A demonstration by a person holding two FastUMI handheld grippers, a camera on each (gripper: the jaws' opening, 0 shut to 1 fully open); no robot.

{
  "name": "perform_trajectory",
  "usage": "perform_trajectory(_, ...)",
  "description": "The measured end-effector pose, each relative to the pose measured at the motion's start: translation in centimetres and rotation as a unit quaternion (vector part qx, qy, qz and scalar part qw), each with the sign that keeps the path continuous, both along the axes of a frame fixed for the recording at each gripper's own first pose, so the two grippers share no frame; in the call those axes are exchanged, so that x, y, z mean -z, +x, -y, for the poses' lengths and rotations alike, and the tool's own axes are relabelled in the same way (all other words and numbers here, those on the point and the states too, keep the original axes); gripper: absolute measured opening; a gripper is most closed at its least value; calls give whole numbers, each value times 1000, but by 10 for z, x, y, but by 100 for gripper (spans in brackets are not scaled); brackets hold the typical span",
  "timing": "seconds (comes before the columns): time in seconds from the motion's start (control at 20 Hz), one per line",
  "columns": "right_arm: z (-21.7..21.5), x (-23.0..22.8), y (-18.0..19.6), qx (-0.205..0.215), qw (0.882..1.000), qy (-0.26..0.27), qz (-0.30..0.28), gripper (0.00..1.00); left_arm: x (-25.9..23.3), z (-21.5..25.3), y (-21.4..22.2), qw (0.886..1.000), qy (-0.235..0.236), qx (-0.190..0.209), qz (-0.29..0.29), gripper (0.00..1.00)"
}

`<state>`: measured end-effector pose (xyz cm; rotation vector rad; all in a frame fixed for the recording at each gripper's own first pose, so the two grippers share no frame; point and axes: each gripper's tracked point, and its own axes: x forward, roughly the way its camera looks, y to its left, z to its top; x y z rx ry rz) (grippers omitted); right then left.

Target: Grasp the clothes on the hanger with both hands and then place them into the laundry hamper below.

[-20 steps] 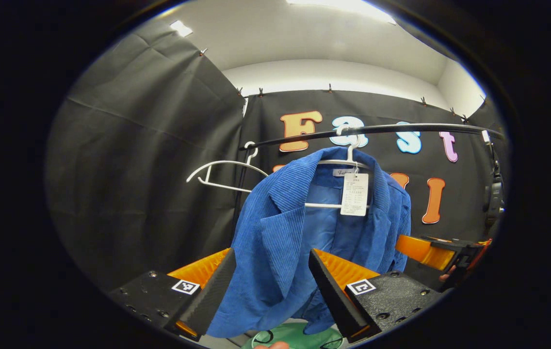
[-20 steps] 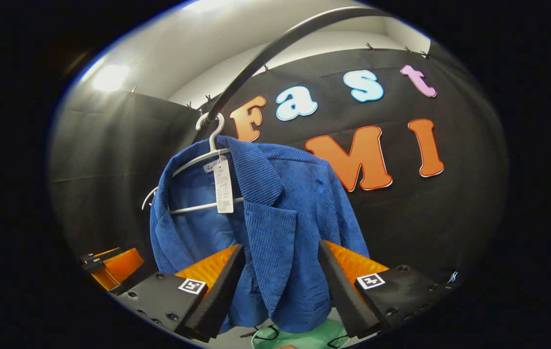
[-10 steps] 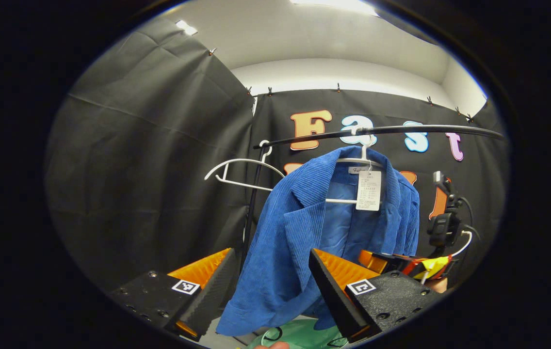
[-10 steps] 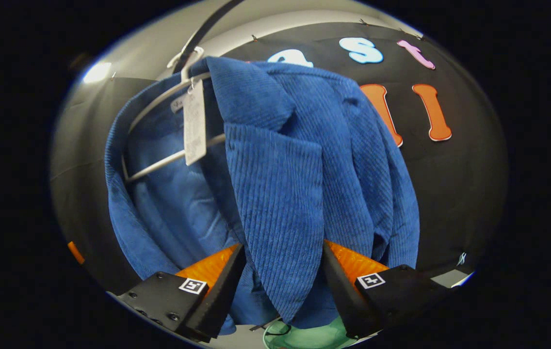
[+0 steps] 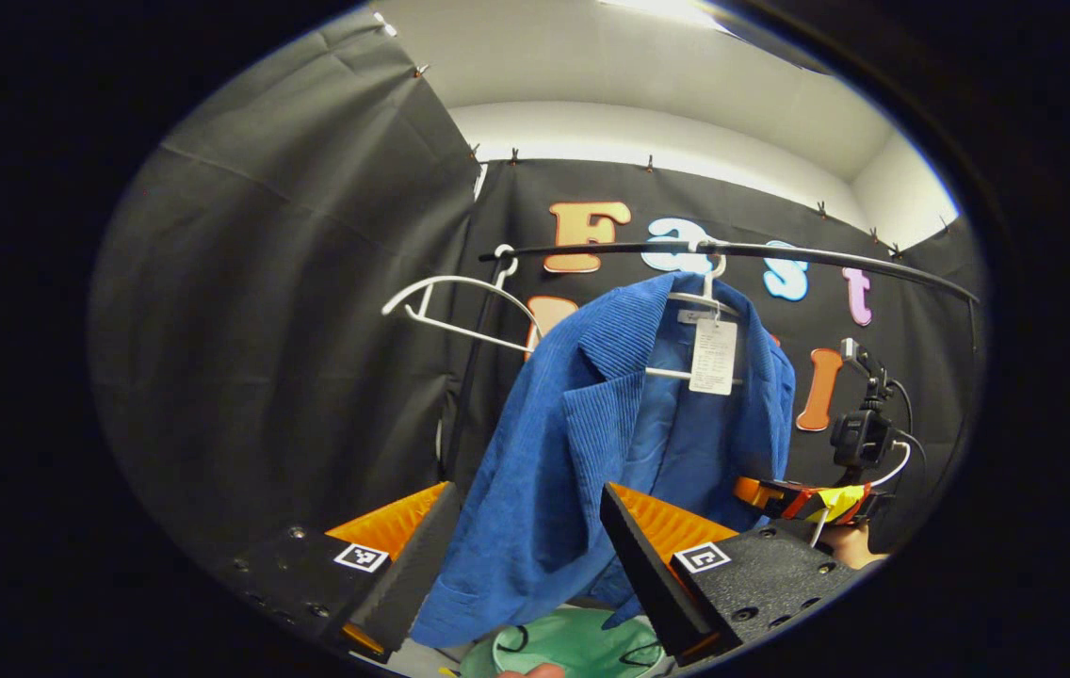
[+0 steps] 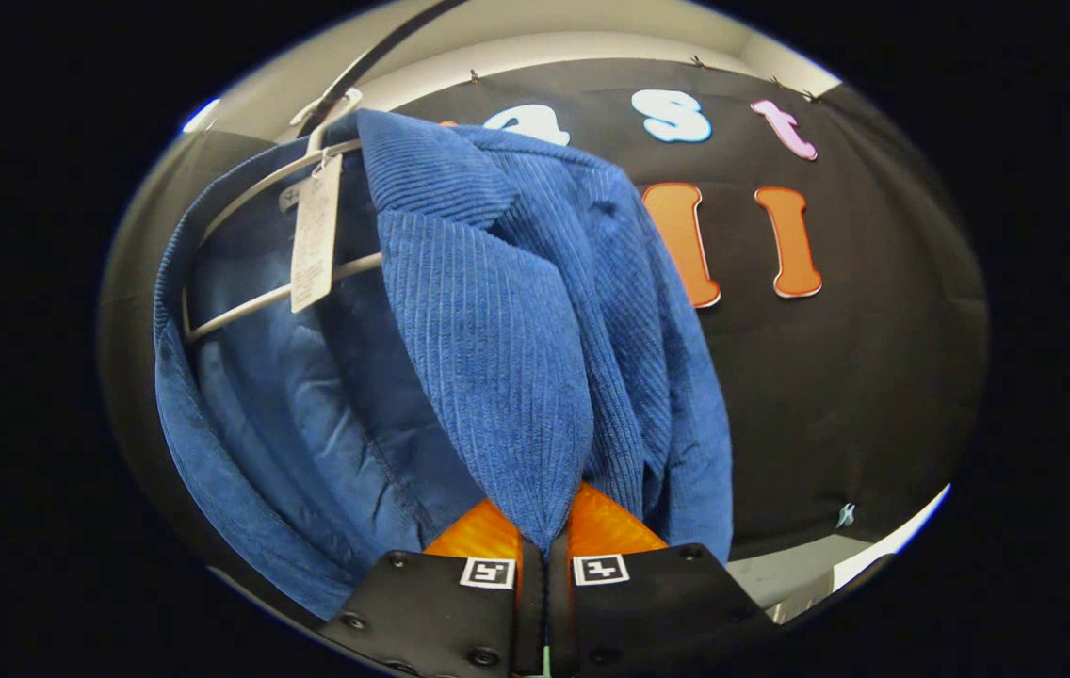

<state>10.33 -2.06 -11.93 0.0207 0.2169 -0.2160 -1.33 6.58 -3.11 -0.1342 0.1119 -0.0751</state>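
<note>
A blue corduroy jacket (image 5: 582, 471) hangs on a white hanger (image 5: 706, 294) from the black rail (image 5: 780, 252), with a paper tag at its collar. My left gripper (image 5: 524, 556) is open, its fingers on either side of the jacket's lower front panel without pressing it. In the right gripper view the jacket (image 6: 488, 339) hangs close up, and my right gripper (image 6: 544, 541) is shut on the lower edge of its front lapel. The right gripper (image 5: 803, 499) is also seen in the left gripper view, at the jacket's right side. A green hamper (image 5: 573, 645) sits below the jacket.
An empty white hanger (image 5: 460, 306) hangs at the left end of the rail. A black upright pole (image 5: 464, 395) stands behind it. Black cloth walls close the booth on the left and back. A hand (image 5: 851, 544) holds the right gripper.
The right gripper has gone from open around the lapel to shut on it. The left gripper has drawn back slightly, staying open.
</note>
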Motion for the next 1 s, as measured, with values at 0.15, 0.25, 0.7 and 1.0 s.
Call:
perform_trajectory(0.15,3,-34,-28,9,997,-70,24,9,17,15,13,999,-28,34,-6,95)
perform_trajectory(0.25,2,-64,-47,10,994,-99,55,9,27,19,21,999,-30,32,-15,95)
perform_trajectory(0.7,26,-155,-76,-46,980,-94,169,9,27,73,76,1000,10,2,23,95)
perform_trajectory(1.0,20,-164,-83,-144,969,-63,192,9,42,51,115,985,98,-137,45,92)
